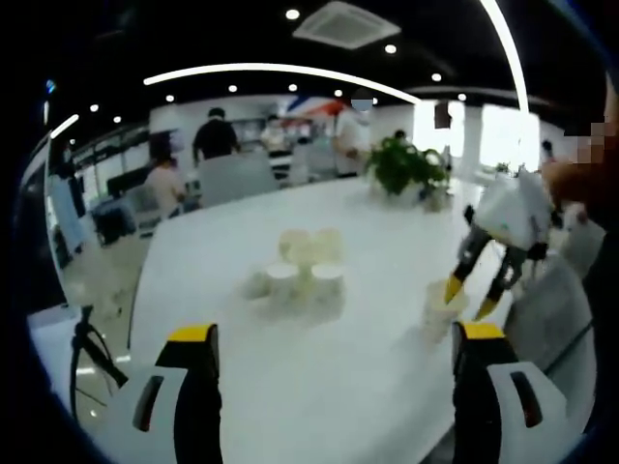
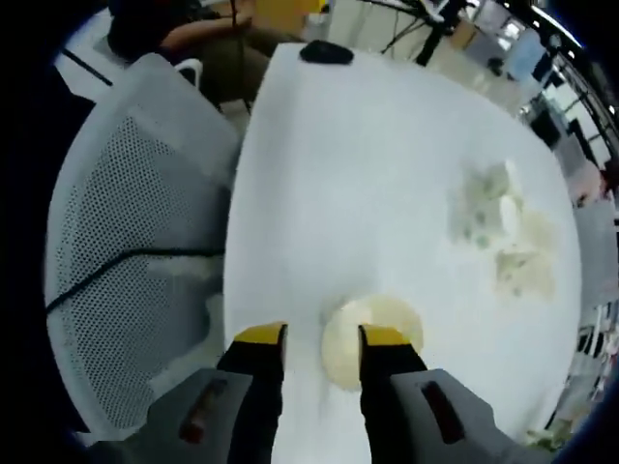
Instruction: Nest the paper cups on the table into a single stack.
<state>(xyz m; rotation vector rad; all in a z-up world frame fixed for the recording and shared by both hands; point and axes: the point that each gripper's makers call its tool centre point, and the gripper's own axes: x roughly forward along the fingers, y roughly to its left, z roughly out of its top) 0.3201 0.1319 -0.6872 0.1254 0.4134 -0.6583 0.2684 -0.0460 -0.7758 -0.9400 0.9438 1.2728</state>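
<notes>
Several white paper cups (image 1: 302, 266) stand bunched in the middle of the white table (image 1: 338, 387); they also show in the right gripper view as a pale cluster of cups (image 2: 503, 232). A single paper cup (image 1: 440, 307) stands apart near the table's right edge. My right gripper (image 1: 471, 297) hangs just over it, open. From above, that single cup (image 2: 348, 353) lies under my right gripper (image 2: 322, 336), with one fingertip (image 2: 385, 336) over its rim and the other beside it. My left gripper (image 1: 336, 333) is open wide with nothing in it, short of the cluster.
A grey mesh chair (image 2: 126, 242) stands against the table edge by the single cup. A small black object (image 2: 326, 51) lies at the table's far end. A potted plant (image 1: 406, 164) stands beyond the cups, with people seated and standing behind it.
</notes>
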